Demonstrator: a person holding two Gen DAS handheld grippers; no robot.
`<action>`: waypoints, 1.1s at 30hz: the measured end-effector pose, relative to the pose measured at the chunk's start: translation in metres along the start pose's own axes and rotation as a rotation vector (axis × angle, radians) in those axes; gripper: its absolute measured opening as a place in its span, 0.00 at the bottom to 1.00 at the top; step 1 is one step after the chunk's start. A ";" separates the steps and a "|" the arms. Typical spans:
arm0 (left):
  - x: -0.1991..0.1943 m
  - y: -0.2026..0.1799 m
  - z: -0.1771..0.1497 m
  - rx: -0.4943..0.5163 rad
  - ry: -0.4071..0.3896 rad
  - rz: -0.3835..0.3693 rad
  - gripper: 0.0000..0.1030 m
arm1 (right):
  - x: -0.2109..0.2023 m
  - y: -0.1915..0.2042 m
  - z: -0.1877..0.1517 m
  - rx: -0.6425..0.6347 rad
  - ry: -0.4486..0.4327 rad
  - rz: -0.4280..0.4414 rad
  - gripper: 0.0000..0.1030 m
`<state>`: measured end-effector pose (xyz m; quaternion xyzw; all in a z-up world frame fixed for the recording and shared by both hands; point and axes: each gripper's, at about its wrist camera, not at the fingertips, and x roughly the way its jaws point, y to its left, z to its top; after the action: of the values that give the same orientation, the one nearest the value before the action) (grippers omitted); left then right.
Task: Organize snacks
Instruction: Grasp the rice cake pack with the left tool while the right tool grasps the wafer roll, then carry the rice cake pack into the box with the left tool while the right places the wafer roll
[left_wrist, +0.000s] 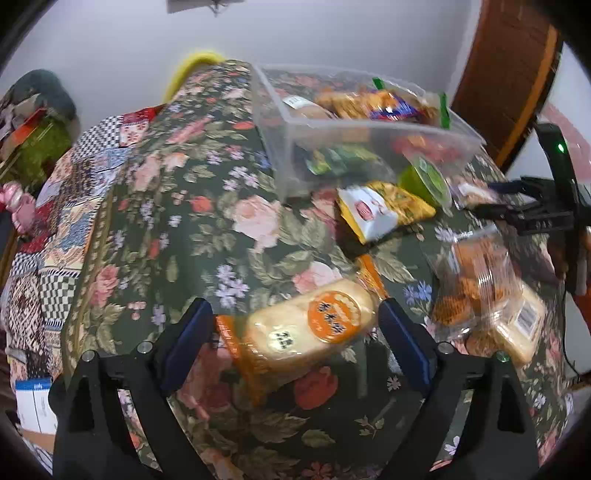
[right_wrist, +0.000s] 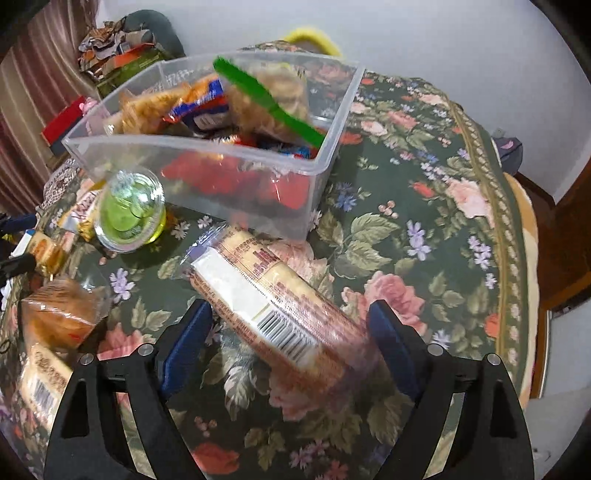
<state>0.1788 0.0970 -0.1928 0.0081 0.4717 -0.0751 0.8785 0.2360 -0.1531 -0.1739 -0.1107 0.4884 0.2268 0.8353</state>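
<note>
- A clear plastic bin (left_wrist: 354, 125) stands at the far side of the worktop (left_wrist: 192, 229), which wears a dark green floral cloth.
- Inside the bin lie several snack packets: an orange and blue wrapper (right_wrist: 192, 99), a bag of pale snacks with a green strip (right_wrist: 269, 96), and red packets (right_wrist: 236, 177) showing through the near wall.
- The left tongs (left_wrist: 295, 336) are spread, with a rice cracker pack (left_wrist: 306, 325) bearing an orange round label between the fingers; whether the pads touch it cannot be told.
- The right tongs (right_wrist: 290, 339) are spread too, with a long cracker sleeve (right_wrist: 273, 295) lying between them, barcode up, its far end near the bin.
- A green jelly cup (right_wrist: 129, 214) sits just beside the bin's near corner.
- A yellow and white snack bag (left_wrist: 380, 210) lies on the cloth near the cup.
- Clear bags of orange-brown snacks (left_wrist: 476, 277) rest well to the right in the left wrist view.
- A patchwork cloth (left_wrist: 66, 221) covers the worktop's left edge.
- Behind are a pale wall (left_wrist: 147, 44) and a brown wooden door (left_wrist: 506, 77).
</note>
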 end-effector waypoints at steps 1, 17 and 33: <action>0.003 -0.003 0.000 0.010 0.008 0.002 0.90 | 0.001 0.000 0.000 0.004 -0.004 0.002 0.82; 0.018 -0.021 0.000 -0.095 0.004 0.012 0.35 | -0.022 0.008 -0.035 0.093 -0.020 0.082 0.43; -0.003 -0.017 -0.003 -0.147 -0.056 0.017 0.33 | -0.010 0.018 -0.019 0.126 -0.071 0.027 0.42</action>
<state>0.1722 0.0804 -0.1906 -0.0543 0.4511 -0.0330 0.8902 0.2081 -0.1477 -0.1742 -0.0430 0.4731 0.2105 0.8544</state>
